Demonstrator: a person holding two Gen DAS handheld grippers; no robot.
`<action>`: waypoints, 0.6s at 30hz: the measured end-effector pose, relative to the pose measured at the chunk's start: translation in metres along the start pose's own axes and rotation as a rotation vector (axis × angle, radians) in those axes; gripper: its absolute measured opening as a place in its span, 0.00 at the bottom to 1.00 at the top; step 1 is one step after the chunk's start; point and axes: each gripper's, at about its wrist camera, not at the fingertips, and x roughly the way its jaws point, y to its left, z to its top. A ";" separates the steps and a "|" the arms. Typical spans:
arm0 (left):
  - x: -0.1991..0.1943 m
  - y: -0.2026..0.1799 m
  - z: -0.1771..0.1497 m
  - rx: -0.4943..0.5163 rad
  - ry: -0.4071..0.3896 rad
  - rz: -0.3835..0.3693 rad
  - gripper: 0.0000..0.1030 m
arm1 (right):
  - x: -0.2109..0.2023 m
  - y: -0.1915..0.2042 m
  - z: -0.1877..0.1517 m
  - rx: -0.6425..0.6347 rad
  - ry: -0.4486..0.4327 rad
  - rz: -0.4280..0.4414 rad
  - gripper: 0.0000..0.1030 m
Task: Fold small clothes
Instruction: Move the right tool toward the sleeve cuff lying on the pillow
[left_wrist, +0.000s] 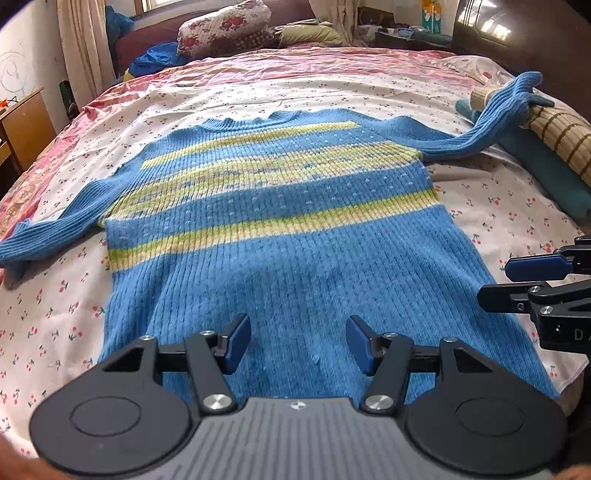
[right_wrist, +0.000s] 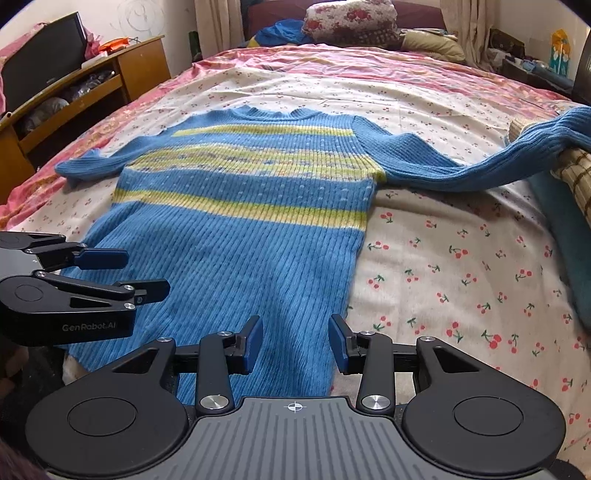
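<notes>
Cherry-print bed (left_wrist: 480, 206), sweater (left_wrist: 280, 236) flat, left gripper (left_wrist: 297, 345) and right gripper (right_wrist: 295, 343) agape, empty

From my remote station, the sweater (left_wrist: 280, 236) hem is hidden behind the left gripper (left_wrist: 298, 343) body in the left wrist view, and behind the right gripper (right_wrist: 295, 341) in the right wrist view. The right sleeve (right_wrist: 517, 155) cuff runs past the frame edge. The shelf (right_wrist: 66, 99) contents are too blurred to identify. The rolled mat (left_wrist: 554, 136) is cut off by the frame.
</notes>
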 end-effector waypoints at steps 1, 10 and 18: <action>0.001 0.000 0.002 -0.001 -0.001 -0.002 0.61 | 0.000 -0.001 0.002 0.004 -0.001 -0.003 0.38; 0.012 -0.004 0.016 -0.003 -0.009 -0.022 0.63 | 0.002 -0.017 0.018 0.037 -0.026 -0.044 0.41; 0.023 -0.014 0.031 0.011 -0.010 -0.041 0.63 | 0.003 -0.034 0.029 0.059 -0.045 -0.068 0.41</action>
